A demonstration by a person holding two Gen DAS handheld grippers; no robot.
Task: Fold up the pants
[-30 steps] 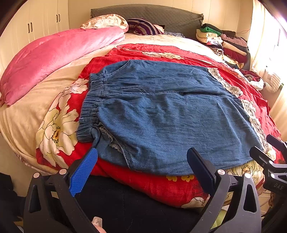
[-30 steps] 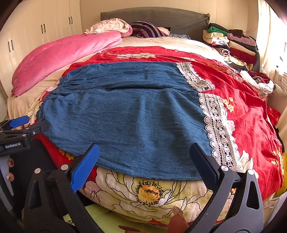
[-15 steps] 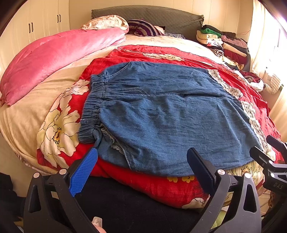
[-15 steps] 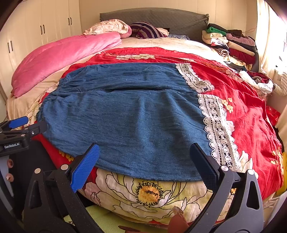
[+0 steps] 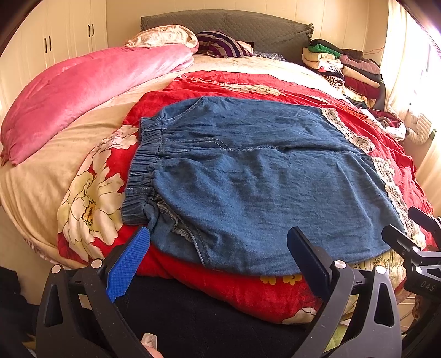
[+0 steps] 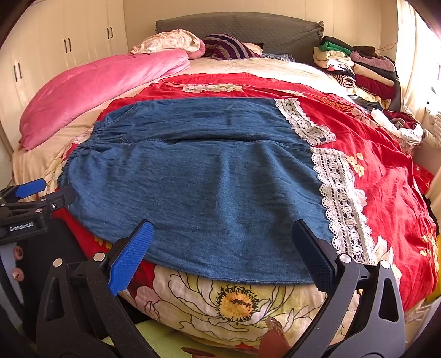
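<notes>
Lying flat across the middle of both frames, blue denim pants (image 5: 261,179) cover a red floral blanket (image 6: 372,154).
Left gripper (image 5: 220,258) and right gripper (image 6: 220,253) gape wide at bottom centre, gripping nothing.

A wide bed (image 5: 49,190) fills the room, backed by a grey padded headboard (image 5: 248,24). Cream cupboards (image 6: 63,46) with dark handles line the left wall. Pale panelled walls stand behind, and bright daylight pours through curtains (image 5: 399,41) on the right.
</notes>
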